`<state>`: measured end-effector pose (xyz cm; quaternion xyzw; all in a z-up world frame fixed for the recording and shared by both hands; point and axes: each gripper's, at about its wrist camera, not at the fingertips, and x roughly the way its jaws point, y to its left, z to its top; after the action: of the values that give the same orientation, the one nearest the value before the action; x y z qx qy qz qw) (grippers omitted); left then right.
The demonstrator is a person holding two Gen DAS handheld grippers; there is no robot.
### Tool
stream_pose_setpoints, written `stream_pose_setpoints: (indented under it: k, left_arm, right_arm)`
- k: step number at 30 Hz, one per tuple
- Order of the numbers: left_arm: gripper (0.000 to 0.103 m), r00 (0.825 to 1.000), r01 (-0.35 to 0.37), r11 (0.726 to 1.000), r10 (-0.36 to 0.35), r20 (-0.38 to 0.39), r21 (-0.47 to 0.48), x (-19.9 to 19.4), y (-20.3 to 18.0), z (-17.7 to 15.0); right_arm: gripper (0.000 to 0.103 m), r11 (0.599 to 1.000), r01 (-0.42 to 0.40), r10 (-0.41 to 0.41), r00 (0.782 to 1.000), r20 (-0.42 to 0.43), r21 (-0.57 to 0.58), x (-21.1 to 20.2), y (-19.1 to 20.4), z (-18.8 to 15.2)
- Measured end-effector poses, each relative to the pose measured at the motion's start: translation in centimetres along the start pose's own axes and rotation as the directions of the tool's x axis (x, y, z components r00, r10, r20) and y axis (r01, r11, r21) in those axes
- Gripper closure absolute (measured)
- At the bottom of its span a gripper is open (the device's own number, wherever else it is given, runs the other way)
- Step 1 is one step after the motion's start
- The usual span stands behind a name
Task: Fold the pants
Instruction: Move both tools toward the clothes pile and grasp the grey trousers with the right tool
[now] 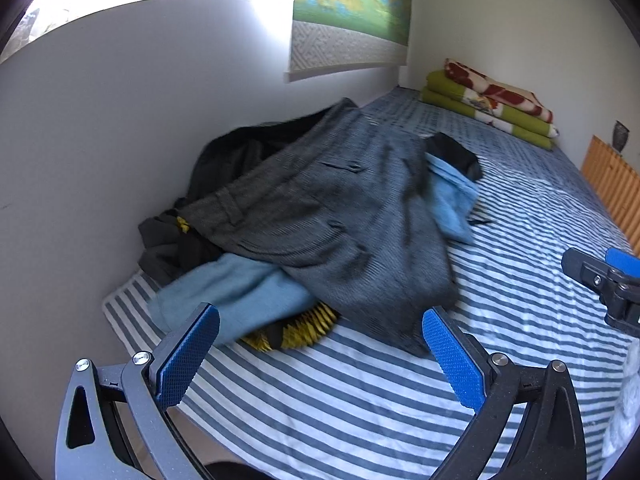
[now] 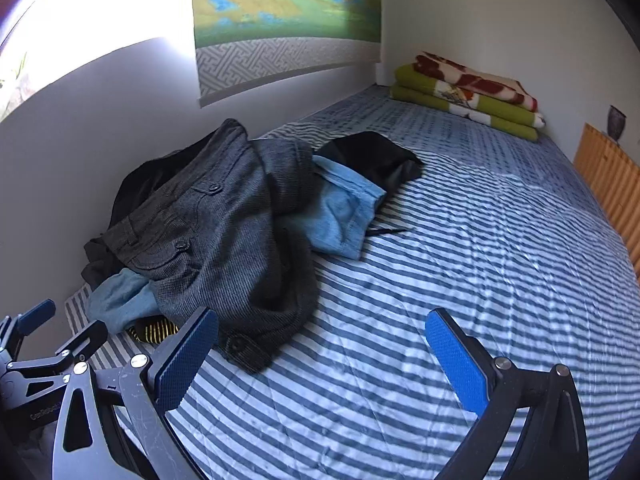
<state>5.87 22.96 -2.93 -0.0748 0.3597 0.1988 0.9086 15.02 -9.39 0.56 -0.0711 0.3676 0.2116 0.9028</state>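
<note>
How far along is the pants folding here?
Nothing is folded: the grey pants lie crumpled on a clothes pile. Nothing is in hand; the left gripper and the right gripper are open and empty. Pulling the pants out, flattening and folding remain.

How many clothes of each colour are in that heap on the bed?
Grey: 1, pants
Light blue: 1, garment
Black: 1 at least, garment
Yellow and black: 1, piece
Total: 4 that I can tell apart; more may lie hidden beneath.
</note>
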Motion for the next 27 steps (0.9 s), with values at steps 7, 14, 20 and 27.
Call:
stream_pose_setpoints:
  k: [7,14,20,27]
  left_arm:
    - [0.0,0.998,-0.069,0.997,0.069,-0.012,-0.031,3.4,4.9,1.6]
    - [0.0,0.995,-0.104,0.991,0.104,-0.014,-0.086,6.8,9.5,3.4]
    - [0.0,0.993,-0.121,0.984,0.121,-0.015,-0.133,9.2,12.3,3.6]
    - [0.0,0.99,-0.143,0.974,0.139,-0.035,-0.174,11.1,14.7,3.3]
  right_arm:
    - [0.001,0.994,-0.066,0.063,0.997,-0.035,-0.09,4.7,5.0,3.7]
    - [0.001,0.983,-0.121,0.111,0.99,-0.083,-0.14,11.7,10.5,8.3]
    - [0.001,0.965,-0.147,0.12,0.984,-0.131,-0.215,17.8,14.6,11.2]
    - [0.001,0.924,-0.145,0.08,0.978,-0.193,-0.353,23.0,19.5,11.8]
